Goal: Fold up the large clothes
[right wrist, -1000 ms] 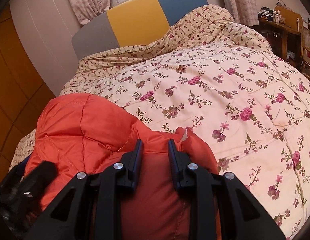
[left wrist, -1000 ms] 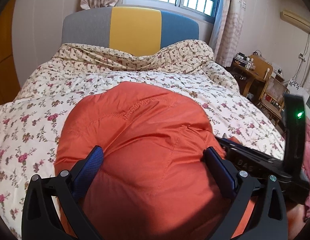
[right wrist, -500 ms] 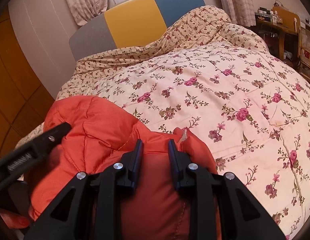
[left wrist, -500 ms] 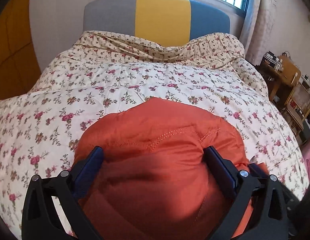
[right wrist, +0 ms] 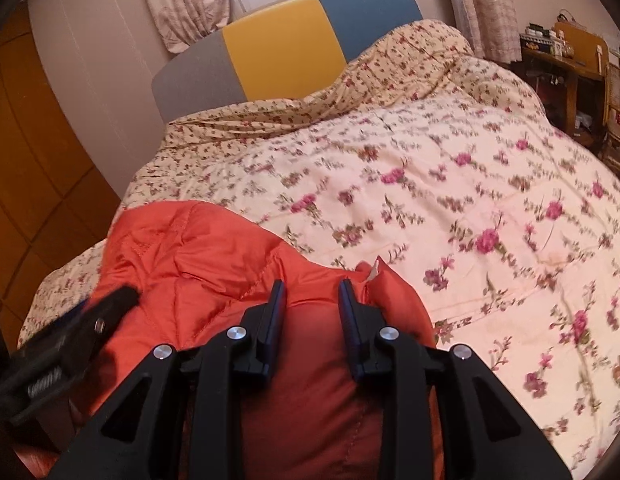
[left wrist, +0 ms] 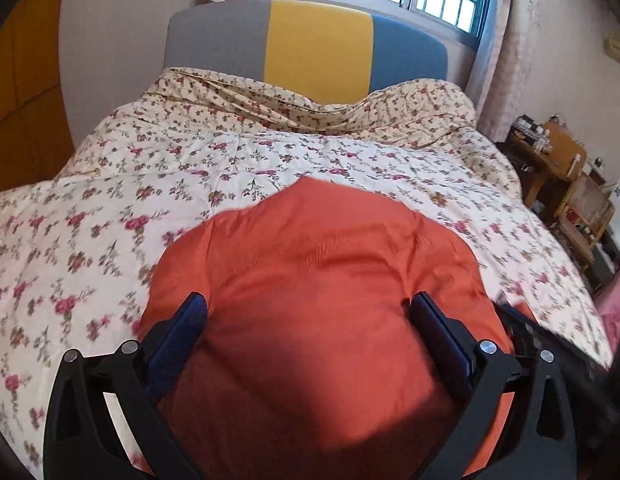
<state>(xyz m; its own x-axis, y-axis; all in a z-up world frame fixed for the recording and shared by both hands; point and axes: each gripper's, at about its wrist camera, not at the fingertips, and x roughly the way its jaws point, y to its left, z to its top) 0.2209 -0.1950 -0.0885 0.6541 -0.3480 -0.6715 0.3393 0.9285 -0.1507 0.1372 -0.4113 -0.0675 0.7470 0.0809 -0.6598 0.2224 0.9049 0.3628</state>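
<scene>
A puffy orange jacket point(left wrist: 321, 280) lies bunched on the near part of a bed with a floral quilt point(left wrist: 110, 208). My left gripper point(left wrist: 306, 320) has its jaws wide apart, and the jacket's bulk swells up between the blue pads point(left wrist: 190, 320). My right gripper point(right wrist: 311, 300) holds a narrow fold of the same jacket point(right wrist: 198, 264). Its jaws are opening, though fabric still fills the gap and touches both pads. The left gripper's finger point(right wrist: 78, 328) shows at the left of the right wrist view.
The quilt point(right wrist: 469, 200) stretches far ahead and to the right of the jacket. A grey, yellow and blue headboard point(left wrist: 310, 44) stands under a window. A wooden desk and chair point(left wrist: 557, 168) sit on the right, and a wooden wardrobe point(right wrist: 26, 168) on the left.
The left gripper swung leftward, so the headboard now sits centred and the jacket lower in its view. Its finger has come further into the right wrist view. The right jaws stand slightly wider.
</scene>
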